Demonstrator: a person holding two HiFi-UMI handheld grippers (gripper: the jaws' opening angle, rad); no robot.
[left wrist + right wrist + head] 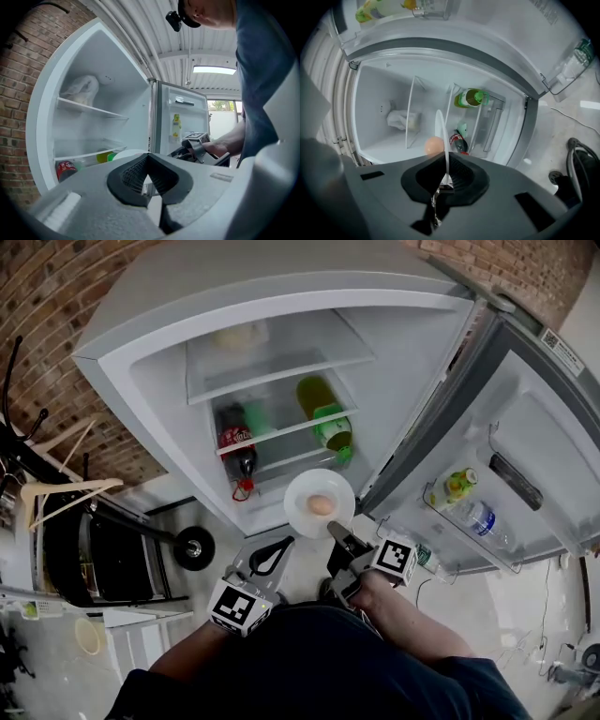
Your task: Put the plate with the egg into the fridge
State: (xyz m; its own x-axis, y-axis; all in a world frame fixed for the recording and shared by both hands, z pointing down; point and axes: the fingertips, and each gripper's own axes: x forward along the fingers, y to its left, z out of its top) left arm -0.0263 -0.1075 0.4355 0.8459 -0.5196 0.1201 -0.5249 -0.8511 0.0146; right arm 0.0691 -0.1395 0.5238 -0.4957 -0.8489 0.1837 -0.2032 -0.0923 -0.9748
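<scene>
The left tongs [278,547] are pressed together and empty. Just beside them, the right tongs [337,532] clamp the near rim of the plate [300,495]. The egg [321,505] rests on the plate, just before the open fridge [281,296].

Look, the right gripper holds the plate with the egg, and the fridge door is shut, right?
No, the fridge door is open, as the head view shows. The right gripper does hold the plate with the egg.

Door [525,427] open; lower shelf [281,432] free; bottles [323,409] below.
</scene>
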